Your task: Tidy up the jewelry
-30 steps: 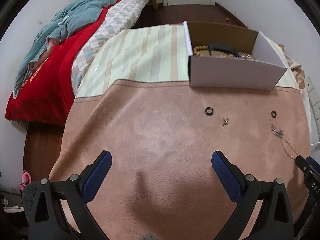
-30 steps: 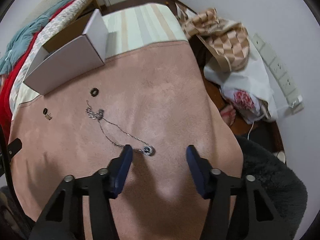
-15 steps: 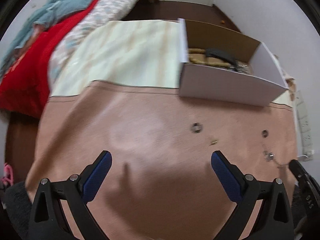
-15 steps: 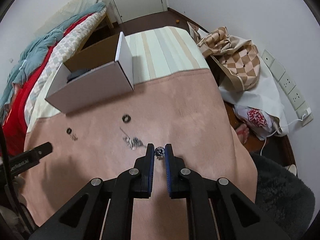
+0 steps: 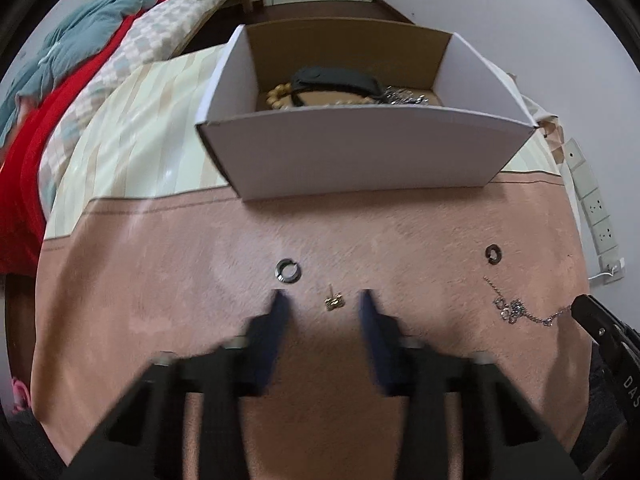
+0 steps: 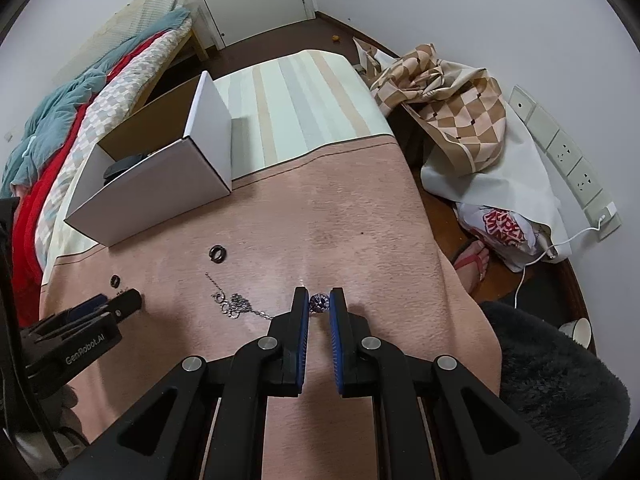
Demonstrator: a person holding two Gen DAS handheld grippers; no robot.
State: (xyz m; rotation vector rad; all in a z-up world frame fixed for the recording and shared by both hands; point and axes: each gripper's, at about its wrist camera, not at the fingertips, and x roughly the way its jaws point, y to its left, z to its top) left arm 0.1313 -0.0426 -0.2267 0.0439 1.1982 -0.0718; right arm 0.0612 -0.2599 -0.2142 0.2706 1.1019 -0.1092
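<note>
A small gold earring point(image 5: 334, 302) lies on the pink cloth between the blurred fingers of my left gripper point(image 5: 324, 298). Its jaws are closing and a gap still shows on each side of the earring. A dark ring point(image 5: 288, 271) sits just beyond the left finger, and a second ring point(image 5: 494, 255) lies to the right. My right gripper point(image 6: 319, 300) is shut on the round pendant point(image 6: 319, 303) of a silver necklace. The necklace's chain point(image 6: 236, 304) trails left over the cloth. The white box point(image 5: 360, 152) behind holds beads, a black item and silver pieces.
The pink cloth point(image 6: 340, 220) covers the near part of a striped table top. A bed with red and teal covers point(image 5: 60, 80) stands left. A checked cloth and bags point(image 6: 452, 120), wall sockets point(image 6: 560, 148) and a sandal are to the right. A dark fuzzy mass point(image 6: 560, 380) fills the near right.
My left gripper moved forward and down toward the earring, and its jaws narrowed around it. My right gripper shut on the pendant and drew it back, bunching the chain.
</note>
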